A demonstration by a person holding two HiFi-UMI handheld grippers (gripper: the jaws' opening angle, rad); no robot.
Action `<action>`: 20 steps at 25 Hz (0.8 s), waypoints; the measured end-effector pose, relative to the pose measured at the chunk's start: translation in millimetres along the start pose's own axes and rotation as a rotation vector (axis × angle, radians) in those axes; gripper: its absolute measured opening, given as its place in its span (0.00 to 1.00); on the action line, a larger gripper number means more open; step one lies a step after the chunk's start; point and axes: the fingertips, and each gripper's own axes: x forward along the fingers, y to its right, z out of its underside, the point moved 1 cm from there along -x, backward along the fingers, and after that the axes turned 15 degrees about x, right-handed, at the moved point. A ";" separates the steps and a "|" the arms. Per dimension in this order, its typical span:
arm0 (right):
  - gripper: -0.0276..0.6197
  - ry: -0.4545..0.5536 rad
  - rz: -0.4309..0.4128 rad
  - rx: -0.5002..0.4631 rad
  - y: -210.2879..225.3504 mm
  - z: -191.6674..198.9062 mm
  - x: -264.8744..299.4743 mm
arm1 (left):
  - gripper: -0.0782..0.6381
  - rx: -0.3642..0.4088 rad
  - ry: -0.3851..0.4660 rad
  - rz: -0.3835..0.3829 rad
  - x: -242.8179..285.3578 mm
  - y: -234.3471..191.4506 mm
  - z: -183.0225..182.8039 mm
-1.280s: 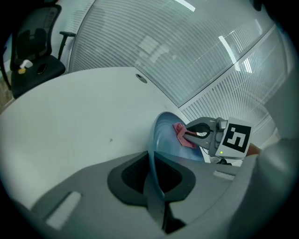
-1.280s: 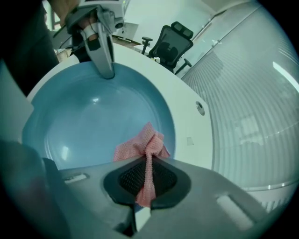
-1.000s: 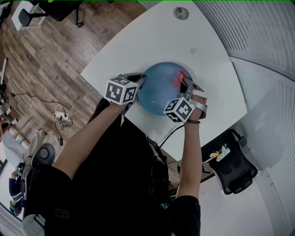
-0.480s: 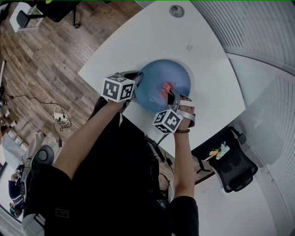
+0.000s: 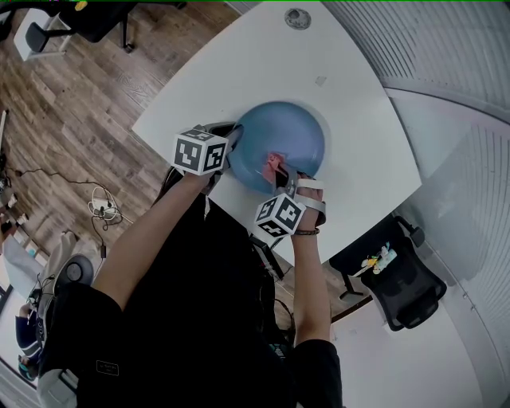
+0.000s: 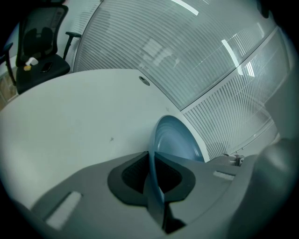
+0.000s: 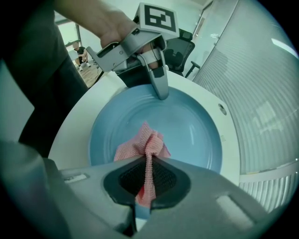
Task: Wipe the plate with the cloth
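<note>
A blue plate (image 5: 288, 139) lies on the white table (image 5: 351, 119) near its front edge. My left gripper (image 5: 231, 151) is shut on the plate's left rim; in the left gripper view the rim (image 6: 152, 163) runs edge-on between the jaws. My right gripper (image 5: 277, 171) points steeply down over the plate's near part, shut on a pink cloth (image 5: 271, 163). In the right gripper view the cloth (image 7: 145, 144) bunches out of the jaws onto the plate (image 7: 187, 126), and the left gripper (image 7: 161, 91) clamps the far rim.
A round cable port (image 5: 298, 17) sits at the table's far end. A black office chair (image 5: 402, 283) stands to the right, below the table. Ribbed glass wall (image 5: 446, 72) runs along the right side. Cables (image 5: 103, 207) lie on the wooden floor at left.
My right gripper has dragged the pink cloth across the plate from its right side toward the near left part. The left gripper has kept its hold on the rim.
</note>
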 end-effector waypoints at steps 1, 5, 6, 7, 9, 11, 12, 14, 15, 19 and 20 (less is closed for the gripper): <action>0.06 -0.004 -0.014 -0.001 -2.6 -0.1 0.0 | 0.13 0.001 0.000 0.000 0.2 -0.3 0.0; 0.06 -0.012 -0.083 0.003 -14.3 0.7 -1.4 | 0.13 0.004 -0.002 0.001 1.3 -0.1 0.1; 0.06 -0.011 -0.097 0.012 -16.2 0.9 -1.2 | 0.13 0.005 -0.003 0.002 1.6 -0.2 0.6; 0.06 -0.009 -0.107 0.026 -17.0 1.1 -0.5 | 0.13 0.006 -0.004 0.005 2.1 -0.6 1.0; 0.06 0.003 -0.130 0.065 -16.5 0.5 1.2 | 0.13 0.011 -0.007 0.007 3.1 -2.2 1.5; 0.06 0.028 -0.156 0.129 -14.9 -1.0 0.8 | 0.14 0.022 -0.013 0.009 3.6 -3.0 2.2; 0.06 0.047 -0.167 0.173 -13.4 -2.7 -0.6 | 0.14 0.024 -0.016 0.012 3.6 -3.2 2.5; 0.06 0.095 -0.180 0.278 -8.5 -8.9 -7.0 | 0.14 0.015 -0.023 0.019 2.5 -4.0 2.6; 0.06 0.122 -0.181 0.328 -5.3 -13.1 -11.7 | 0.15 0.010 -0.026 0.021 1.4 -4.9 2.0; 0.06 0.235 -0.158 0.482 12.1 -27.3 -31.3 | 0.22 0.002 -0.024 0.042 0.6 -6.1 -1.8; 0.06 0.266 -0.146 0.518 16.9 -29.7 -34.7 | 0.26 -0.001 -0.024 0.055 1.7 -6.4 -1.1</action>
